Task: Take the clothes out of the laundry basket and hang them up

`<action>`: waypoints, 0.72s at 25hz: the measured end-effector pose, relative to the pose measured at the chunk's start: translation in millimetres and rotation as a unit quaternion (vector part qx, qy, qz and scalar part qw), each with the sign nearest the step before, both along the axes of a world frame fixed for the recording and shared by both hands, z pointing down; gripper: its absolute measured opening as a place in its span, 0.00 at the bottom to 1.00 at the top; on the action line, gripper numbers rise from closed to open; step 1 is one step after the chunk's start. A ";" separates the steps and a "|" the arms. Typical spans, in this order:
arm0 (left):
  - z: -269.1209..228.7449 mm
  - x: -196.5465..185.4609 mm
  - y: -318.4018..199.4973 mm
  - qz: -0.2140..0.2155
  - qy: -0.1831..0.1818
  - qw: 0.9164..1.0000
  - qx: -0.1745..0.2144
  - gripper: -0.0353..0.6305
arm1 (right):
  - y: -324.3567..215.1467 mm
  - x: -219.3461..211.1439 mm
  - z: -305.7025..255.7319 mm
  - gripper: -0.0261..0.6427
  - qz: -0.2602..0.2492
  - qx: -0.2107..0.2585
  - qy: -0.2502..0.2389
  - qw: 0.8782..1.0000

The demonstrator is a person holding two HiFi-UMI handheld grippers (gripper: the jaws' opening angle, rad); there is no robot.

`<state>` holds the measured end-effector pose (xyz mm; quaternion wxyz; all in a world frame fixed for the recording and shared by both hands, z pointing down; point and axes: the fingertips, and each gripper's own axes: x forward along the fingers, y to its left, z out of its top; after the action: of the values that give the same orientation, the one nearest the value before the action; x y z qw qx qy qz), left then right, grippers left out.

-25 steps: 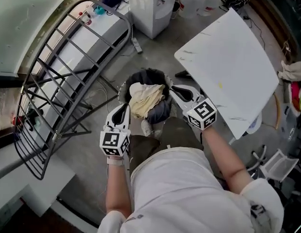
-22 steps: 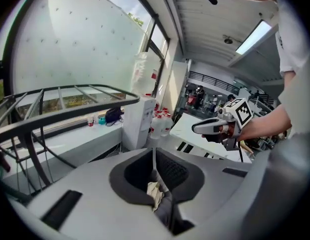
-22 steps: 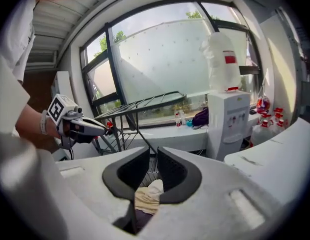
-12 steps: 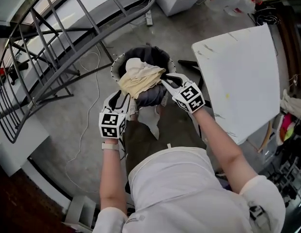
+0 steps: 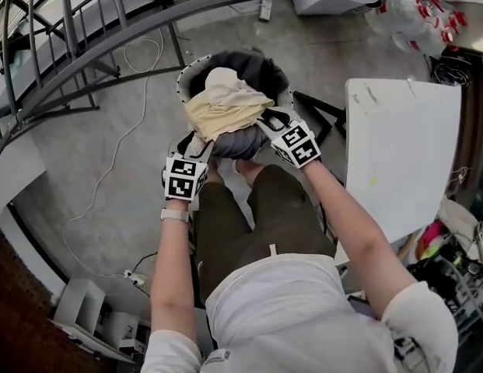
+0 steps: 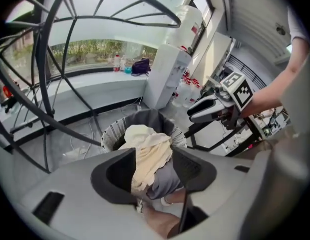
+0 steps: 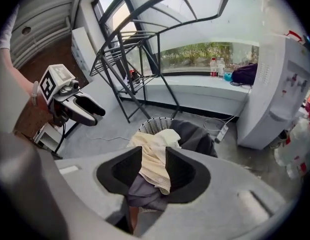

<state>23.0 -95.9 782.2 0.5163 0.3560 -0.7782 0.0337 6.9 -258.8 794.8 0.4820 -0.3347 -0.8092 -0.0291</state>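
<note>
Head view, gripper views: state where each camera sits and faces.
Head view: on the head, steeply down onto the laundry basket; forearms, torso, legs, left gripper, right gripper show.
Left gripper view: on that gripper, along its jaws toward the basket; right gripper and forearm show.
Right gripper view: likewise; left gripper and wrist show.
Shared: both gripper views frame the cream garment in the gap of open jaws, which have just been opening and do not press it.
</note>
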 end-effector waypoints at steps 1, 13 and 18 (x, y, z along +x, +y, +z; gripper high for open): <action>12.1 2.7 1.2 -0.003 0.006 1.000 -0.003 0.38 | 1.3 -1.3 12.4 0.24 -0.008 0.006 0.005 1.000; 160.5 14.1 8.1 -0.012 0.064 0.997 -0.043 0.45 | 7.4 -18.0 159.3 0.35 -0.082 0.065 0.052 0.993; 197.1 20.9 8.3 -0.013 0.094 0.995 -0.040 0.47 | 2.2 -15.7 197.8 0.37 -0.096 0.092 0.082 0.988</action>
<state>43.8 -87.6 979.2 0.6016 0.3260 -0.7288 0.0246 -8.8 -256.7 992.6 0.5701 -0.3664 -0.7252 -0.1218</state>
